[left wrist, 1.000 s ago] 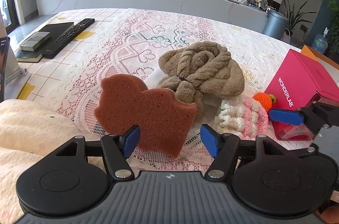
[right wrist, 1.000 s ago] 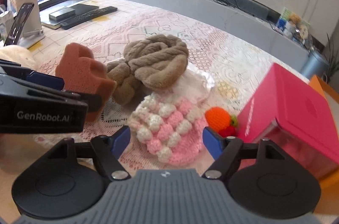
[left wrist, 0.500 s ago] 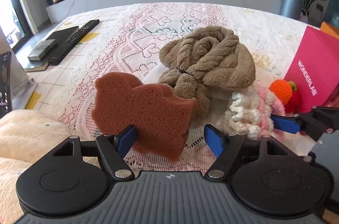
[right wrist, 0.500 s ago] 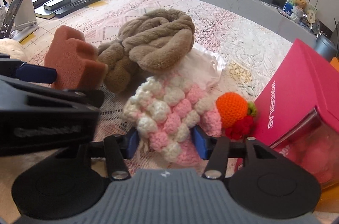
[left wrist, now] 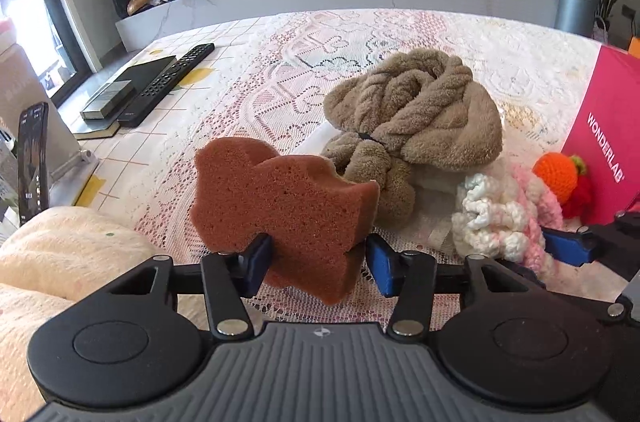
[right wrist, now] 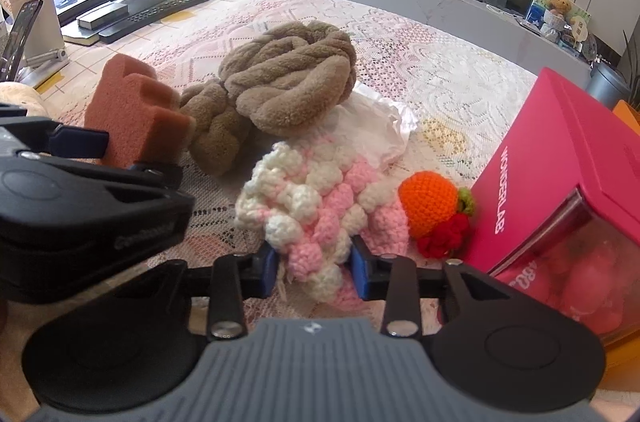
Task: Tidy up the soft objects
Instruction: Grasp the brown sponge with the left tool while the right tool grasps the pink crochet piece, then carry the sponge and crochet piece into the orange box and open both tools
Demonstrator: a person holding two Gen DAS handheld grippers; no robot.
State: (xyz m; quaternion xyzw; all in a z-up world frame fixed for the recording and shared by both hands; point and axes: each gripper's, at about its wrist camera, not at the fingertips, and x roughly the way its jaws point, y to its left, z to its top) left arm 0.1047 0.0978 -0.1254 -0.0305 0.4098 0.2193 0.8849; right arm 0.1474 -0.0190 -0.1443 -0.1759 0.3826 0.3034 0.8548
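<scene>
Right, both jaws are closing at once. My left hand-held gripper (left wrist: 318, 264) has the sponge (left wrist: 286, 212) between its pads: the left pad already presses the sponge's lower edge, the right pad sits just beside it, so I'd call it nearly pinched, not yet firm. My right hand-held gripper (right wrist: 314, 270) is closing on the knit piece (right wrist: 324, 214), and both blue pads are sinking into the near end of the yarn.

To do this well, I'd say let each squeeze finish before lifting; sponge and yarn give way, so a shallow bite could slip. The sponge stands on edge on the lace-covered table (left wrist: 360, 38), so a low, centred grip should keep it from twisting. The knit piece lies flat on the table, touching the crochet orange (right wrist: 430, 202), which may drag along.

From the left view I get the sponge's broad face and the brown towel (left wrist: 416, 114) behind it. Only the right view shows the white tissue (right wrist: 376, 130) under the towel's edge, the pink box (right wrist: 560, 158) with its clear front, and the sponge's thickness.
</scene>
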